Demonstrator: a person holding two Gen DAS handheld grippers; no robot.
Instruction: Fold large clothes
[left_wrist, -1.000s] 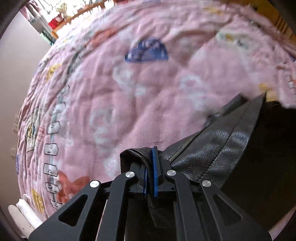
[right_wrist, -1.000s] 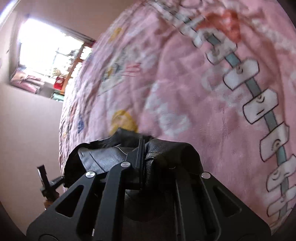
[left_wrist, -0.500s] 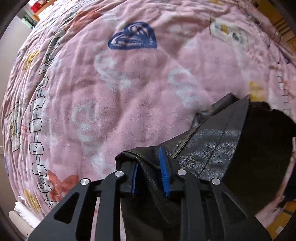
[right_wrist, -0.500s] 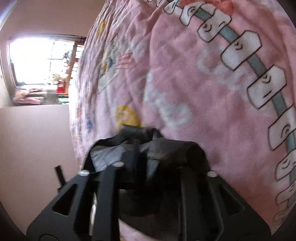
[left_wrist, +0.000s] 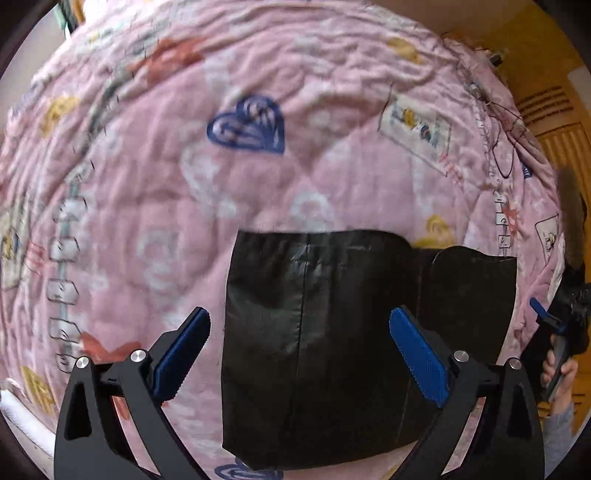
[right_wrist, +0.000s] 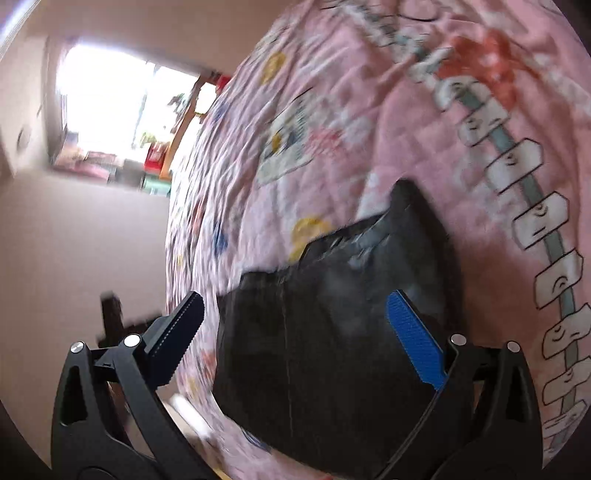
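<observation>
The black leather-look garment (left_wrist: 325, 343) lies folded into a compact block on the pink printed quilt (left_wrist: 258, 192) of the bed, toward the near edge, at about 6 o'clock from the quilt's navy heart print (left_wrist: 247, 125). In the left wrist view its top edge runs straight and its left edge is clean, a seam runs down its front, and a second, thinner panel sticks out at 3 o'clock past the main block. In the right wrist view, which is blurred, a pointed corner of the fabric pokes up at 1 o'clock, so the stack does not look quite square.

The likely trouble is the fold relaxing. The stiff, slick material may spring back or slide open, and the protruding panel and raised corner could pull the layers apart unless they are tucked or pressed flat. The block also sits near the bed's edge and could slip off if nudged.

The left gripper (left_wrist: 299, 343) hangs over the garment with its jaws wide apart, having just been opening, and nothing is pinched between the blue pads (left_wrist: 419, 356). The right gripper (right_wrist: 295, 336) is likewise spread wide, its jaws also just opened and holding nothing. It shows at 3 o'clock in the left wrist view, held in a hand (left_wrist: 559, 373).
</observation>
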